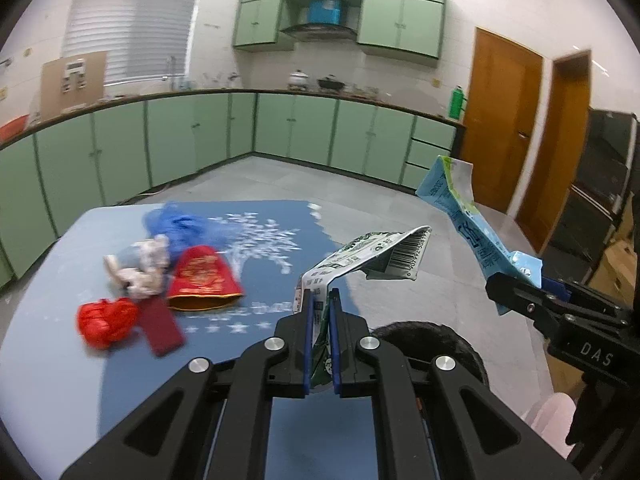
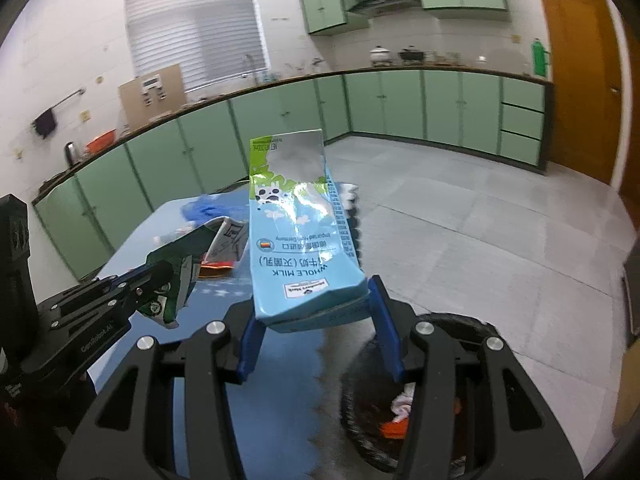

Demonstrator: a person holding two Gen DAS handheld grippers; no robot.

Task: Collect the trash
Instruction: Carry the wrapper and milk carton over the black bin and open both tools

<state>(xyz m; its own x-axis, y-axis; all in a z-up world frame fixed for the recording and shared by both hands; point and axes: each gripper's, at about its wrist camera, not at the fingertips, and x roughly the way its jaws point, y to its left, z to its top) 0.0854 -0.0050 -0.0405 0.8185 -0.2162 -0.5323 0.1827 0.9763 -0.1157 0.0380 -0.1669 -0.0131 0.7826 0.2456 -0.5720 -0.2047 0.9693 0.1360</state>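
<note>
Milk carton (image 2: 302, 236) and flattened green carton (image 1: 360, 256), each clamped in one of your grippers.
Your right gripper (image 2: 316, 320) pinches the blue carton's base, your left gripper (image 1: 322, 320) is shut on the green one, both raised above the blue table (image 1: 60, 360) beside the black bin (image 2: 360, 400).

Your left gripper (image 1: 321, 300), black with blue pads, has its jaws pressed on a flattened green-and-white carton (image 1: 362, 258) with a black barcode, and your right gripper (image 2: 316, 308), the same black and blue, clamps a light blue milk carton (image 2: 298, 232) with a green band, cow spots and a silver top. Ahead of your left gripper, on the blue table (image 1: 48, 380) with its white snowflake print, you see a red-and-gold pouch (image 1: 204, 280), a crumpled red bag (image 1: 106, 320), a dark red card (image 1: 160, 328), a blue glove (image 1: 182, 228) and whitish wrappers (image 1: 140, 268). Below your right gripper, the black bin (image 2: 360, 412) shows white and orange scraps.
</note>
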